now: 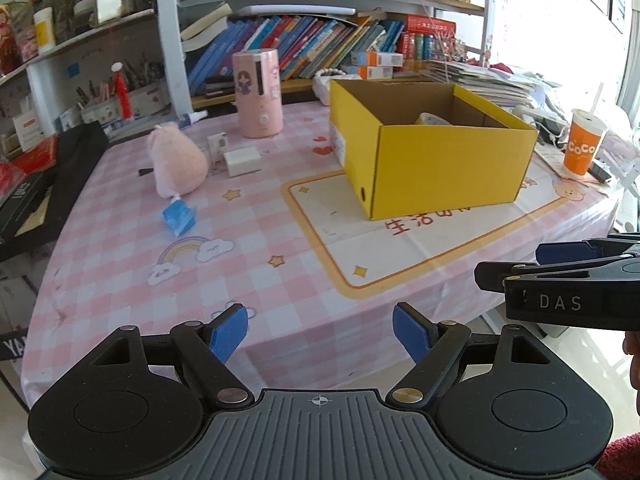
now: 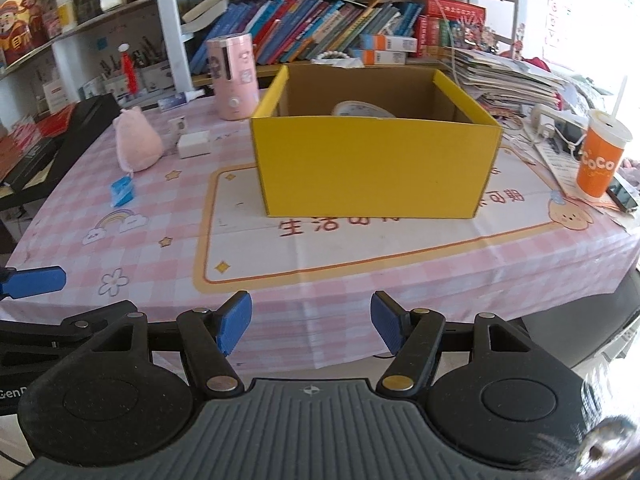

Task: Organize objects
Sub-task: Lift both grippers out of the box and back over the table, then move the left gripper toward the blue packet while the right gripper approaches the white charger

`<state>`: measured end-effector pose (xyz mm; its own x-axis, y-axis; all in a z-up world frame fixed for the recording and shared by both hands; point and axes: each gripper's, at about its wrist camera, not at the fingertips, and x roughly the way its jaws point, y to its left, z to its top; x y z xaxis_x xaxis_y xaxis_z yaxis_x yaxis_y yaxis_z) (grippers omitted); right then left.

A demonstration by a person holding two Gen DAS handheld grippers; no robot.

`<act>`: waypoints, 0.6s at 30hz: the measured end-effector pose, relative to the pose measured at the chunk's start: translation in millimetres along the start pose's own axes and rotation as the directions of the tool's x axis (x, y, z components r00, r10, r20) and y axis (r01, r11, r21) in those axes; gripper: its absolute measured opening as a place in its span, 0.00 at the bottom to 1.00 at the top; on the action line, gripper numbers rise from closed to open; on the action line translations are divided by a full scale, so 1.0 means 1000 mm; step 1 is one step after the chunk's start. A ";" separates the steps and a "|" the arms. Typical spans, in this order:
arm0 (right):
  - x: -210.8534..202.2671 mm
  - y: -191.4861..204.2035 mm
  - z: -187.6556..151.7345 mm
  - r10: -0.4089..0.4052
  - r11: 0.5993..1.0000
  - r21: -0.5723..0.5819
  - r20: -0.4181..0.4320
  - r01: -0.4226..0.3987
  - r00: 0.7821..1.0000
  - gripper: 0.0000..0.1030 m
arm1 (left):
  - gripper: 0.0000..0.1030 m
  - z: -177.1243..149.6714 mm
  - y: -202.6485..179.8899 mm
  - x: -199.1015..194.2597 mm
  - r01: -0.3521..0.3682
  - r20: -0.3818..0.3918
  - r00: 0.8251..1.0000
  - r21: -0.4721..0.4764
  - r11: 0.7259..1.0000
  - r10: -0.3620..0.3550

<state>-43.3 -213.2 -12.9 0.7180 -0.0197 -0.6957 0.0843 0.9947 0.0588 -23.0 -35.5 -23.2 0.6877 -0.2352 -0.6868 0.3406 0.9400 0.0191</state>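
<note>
A yellow cardboard box [image 1: 432, 168] [image 2: 372, 164] stands open on the pink checked tablecloth, with a round pale object [image 2: 360, 111] lying inside. Left of it sit a pink plush toy [image 1: 178, 164] [image 2: 136, 146], a small blue packet [image 1: 179, 220] [image 2: 121, 192], a white charger block [image 1: 242, 161] [image 2: 194, 143] and a pink cylinder appliance [image 1: 259, 94] [image 2: 234, 78]. My left gripper [image 1: 320, 332] is open over the table's near edge, holding nothing. My right gripper [image 2: 310, 326] is open and empty too, in front of the box; it also shows at the right side of the left wrist view.
An orange CoCo cup [image 1: 582, 148] [image 2: 600, 160] with a straw stands at the right table edge beside papers and cables. A black case [image 1: 48, 188] lies at the left. Bookshelves [image 1: 320, 40] rise behind the table, and a stack of magazines [image 2: 512, 80] sits behind the box.
</note>
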 end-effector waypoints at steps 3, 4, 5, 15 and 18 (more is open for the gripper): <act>0.001 0.009 0.001 0.014 1.000 -0.014 -0.001 -0.014 1.000 0.62 | 0.80 -0.002 0.007 -0.003 -0.014 -0.001 1.000 -0.008 1.000 0.014; 0.001 0.012 0.001 0.019 1.000 -0.019 -0.001 -0.019 1.000 0.62 | 0.80 -0.003 0.010 -0.004 -0.019 -0.001 1.000 -0.012 1.000 0.019; 0.002 0.015 0.001 0.025 0.999 -0.024 -0.001 -0.025 1.000 0.62 | 0.80 -0.004 0.013 -0.005 -0.024 -0.001 1.000 -0.018 1.000 0.024; 0.008 0.050 0.006 0.084 0.993 -0.087 -0.001 -0.084 0.996 0.65 | 0.80 -0.013 0.042 -0.015 -0.080 0.002 0.997 -0.071 0.994 0.081; 0.009 0.060 0.007 0.098 0.990 -0.105 0.001 -0.098 0.995 0.66 | 0.80 -0.014 0.050 -0.018 -0.095 0.008 0.995 -0.082 0.992 0.096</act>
<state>-26.8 -154.0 -10.2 0.7234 0.0781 -0.6860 -0.0592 0.9969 0.0510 -27.5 19.7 -19.9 0.7225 -0.1458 -0.6759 0.2200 0.9752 0.0248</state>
